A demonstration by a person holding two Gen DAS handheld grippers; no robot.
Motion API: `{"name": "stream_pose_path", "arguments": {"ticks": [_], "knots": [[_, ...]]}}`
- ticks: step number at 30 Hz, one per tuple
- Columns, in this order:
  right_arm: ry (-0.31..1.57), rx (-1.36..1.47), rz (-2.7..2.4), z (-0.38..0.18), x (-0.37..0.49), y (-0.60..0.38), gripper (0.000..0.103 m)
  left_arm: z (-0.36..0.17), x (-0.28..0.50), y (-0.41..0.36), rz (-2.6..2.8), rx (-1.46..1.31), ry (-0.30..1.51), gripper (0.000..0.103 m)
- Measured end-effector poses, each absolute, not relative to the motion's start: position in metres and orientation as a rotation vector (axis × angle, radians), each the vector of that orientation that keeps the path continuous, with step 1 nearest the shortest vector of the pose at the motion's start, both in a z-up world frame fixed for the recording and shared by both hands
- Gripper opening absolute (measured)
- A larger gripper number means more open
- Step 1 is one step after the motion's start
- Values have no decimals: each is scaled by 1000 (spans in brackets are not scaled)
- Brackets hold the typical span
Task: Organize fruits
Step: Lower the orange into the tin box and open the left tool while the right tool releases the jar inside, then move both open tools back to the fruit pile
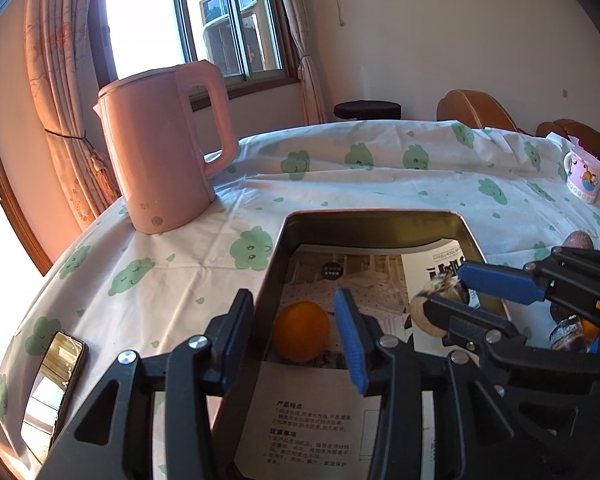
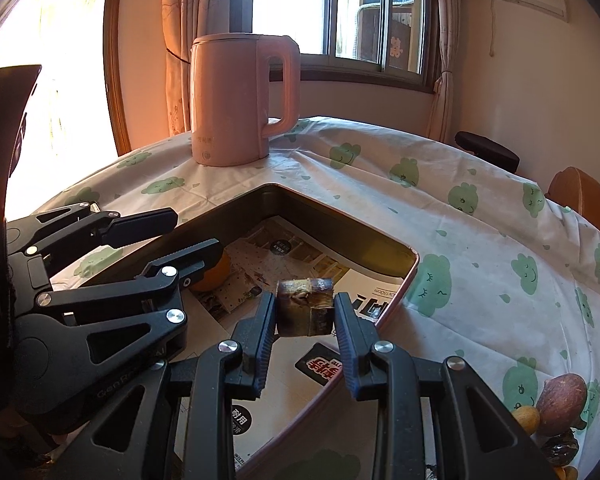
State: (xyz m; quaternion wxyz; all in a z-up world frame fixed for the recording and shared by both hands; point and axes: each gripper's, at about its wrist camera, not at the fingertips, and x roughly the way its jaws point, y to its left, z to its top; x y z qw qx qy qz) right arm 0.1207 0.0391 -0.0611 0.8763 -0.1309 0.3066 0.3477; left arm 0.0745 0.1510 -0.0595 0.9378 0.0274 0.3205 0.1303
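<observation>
Sunlit window and curtains back a table under a white cloth printed with green clouds, bearing a rectangular metal tray lined with printed paper. Inside lies a round orange, the left gripper spread around it without touching. The right gripper pinches a short, dark-skinned sugarcane chunk above the tray; it looks stiff, light and slick-skinned, best held across its sides.

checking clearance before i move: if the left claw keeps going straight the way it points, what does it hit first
Most likely the orange lying on the paper lining in the tin tray. It sits just ahead of the left claw, between its open fingers. Depth is unclear, so the near tray wall could come first.
</observation>
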Motion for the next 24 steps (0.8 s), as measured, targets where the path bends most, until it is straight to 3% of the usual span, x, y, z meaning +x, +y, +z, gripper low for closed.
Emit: {"name": "stream_pose_path", "arguments": {"ticks": [4,6,14,24], "knots": [[624,-256,711,-57,119,32,42,-52,64,156,286,15,628,67],[616,-239,703,-53,118,26,49,-47,57,156,269,-17,606,71],[557,-203,641,-35,98,-24,56,-33,33,124,179,-69,531,87],[570,-156,409,-45,81,-131,57,-43,37,52,22,-38,549,91]]}}
